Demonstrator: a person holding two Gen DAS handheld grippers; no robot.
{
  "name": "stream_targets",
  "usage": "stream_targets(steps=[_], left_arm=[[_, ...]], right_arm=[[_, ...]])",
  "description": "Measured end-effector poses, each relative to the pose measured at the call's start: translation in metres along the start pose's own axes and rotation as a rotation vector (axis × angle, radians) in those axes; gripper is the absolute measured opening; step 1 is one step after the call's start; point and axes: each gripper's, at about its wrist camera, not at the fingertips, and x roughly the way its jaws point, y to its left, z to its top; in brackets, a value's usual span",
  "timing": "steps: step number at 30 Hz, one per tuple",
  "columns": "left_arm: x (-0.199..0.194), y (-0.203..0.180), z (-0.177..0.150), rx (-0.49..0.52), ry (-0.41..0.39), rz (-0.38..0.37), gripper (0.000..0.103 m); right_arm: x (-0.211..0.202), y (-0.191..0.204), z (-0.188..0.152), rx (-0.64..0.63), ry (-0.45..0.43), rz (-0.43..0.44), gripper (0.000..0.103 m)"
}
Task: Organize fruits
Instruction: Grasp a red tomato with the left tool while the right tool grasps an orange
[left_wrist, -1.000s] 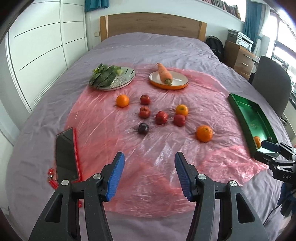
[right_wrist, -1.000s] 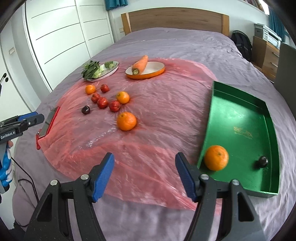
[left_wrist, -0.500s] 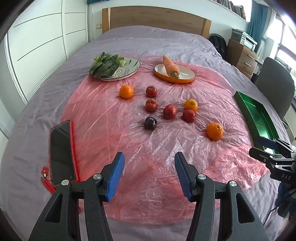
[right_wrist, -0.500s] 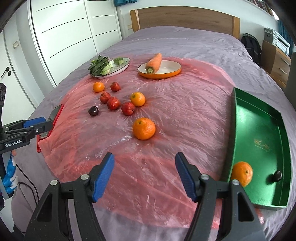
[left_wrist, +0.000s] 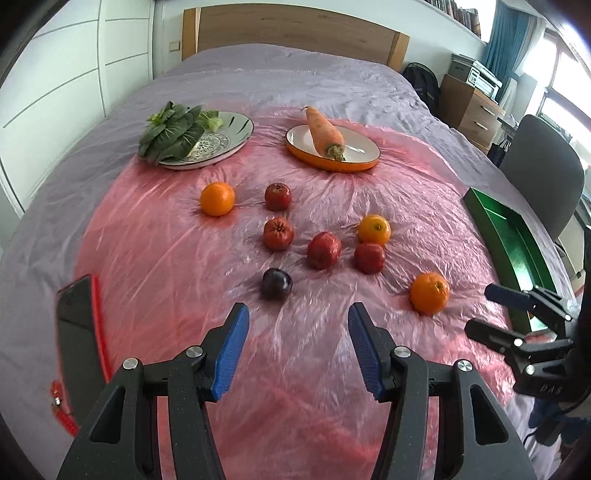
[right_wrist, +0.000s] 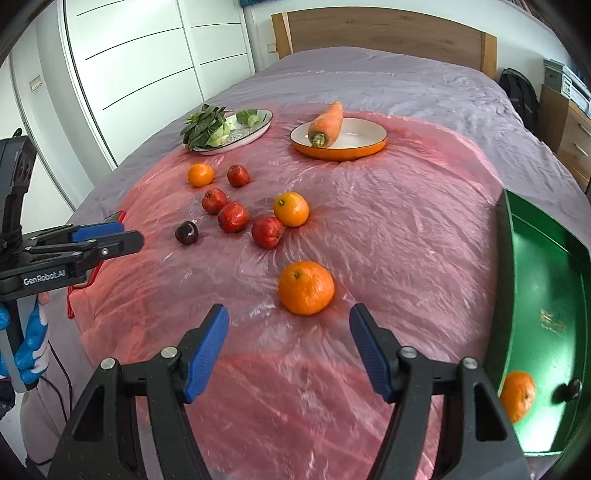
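Observation:
Loose fruit lies on a pink plastic sheet (left_wrist: 166, 258) on the bed: three oranges, several red fruits and a dark plum (left_wrist: 277, 283). My left gripper (left_wrist: 295, 345) is open and empty, just short of the plum. My right gripper (right_wrist: 288, 350) is open and empty, with the nearest orange (right_wrist: 306, 287) just beyond its fingertips. A green tray (right_wrist: 517, 295) at the right holds an orange (right_wrist: 519, 395) and a small dark fruit (right_wrist: 570, 387). The tray also shows in the left wrist view (left_wrist: 506, 236), as does the nearest orange (left_wrist: 429, 293).
A patterned plate of leafy greens (left_wrist: 207, 144) and an orange-rimmed plate with a carrot (left_wrist: 332, 147) stand at the back. A phone in a red case (left_wrist: 79, 332) lies at the sheet's left edge. A chair (left_wrist: 543, 177) and a drawer unit stand right of the bed.
Both grippers have moved forward toward the fruit. The plum now lies close ahead of the left gripper and the nearest orange close ahead of the right one. The tray has slid to the right edge.

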Motion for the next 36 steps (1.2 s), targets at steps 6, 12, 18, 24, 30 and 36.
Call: stream_targets(steps=[6,12,18,24,30,36], left_arm=[[0.024,-0.009,0.015,0.038,0.016,-0.058,0.039],[0.052,-0.018,0.028,0.065,0.039,-0.099,0.033],[0.069,-0.022,0.036,0.07,0.05,-0.118,0.032],[0.084,-0.02,0.041,0.059,0.058,-0.115,0.032],[0.093,-0.015,0.044,0.054,0.058,-0.106,0.032],[0.104,-0.016,0.045,0.058,0.07,-0.087,0.03]], right_arm=[[0.019,-0.001,0.007,0.001,0.007,0.006,0.103],[0.032,-0.003,0.012,-0.008,0.016,0.003,0.103],[0.044,-0.008,0.013,-0.005,0.024,0.002,0.103],[0.051,-0.011,0.014,0.004,0.024,0.015,0.103],[0.06,-0.014,0.013,0.006,0.033,0.026,0.103],[0.067,-0.014,0.011,0.002,0.038,0.025,0.099]])
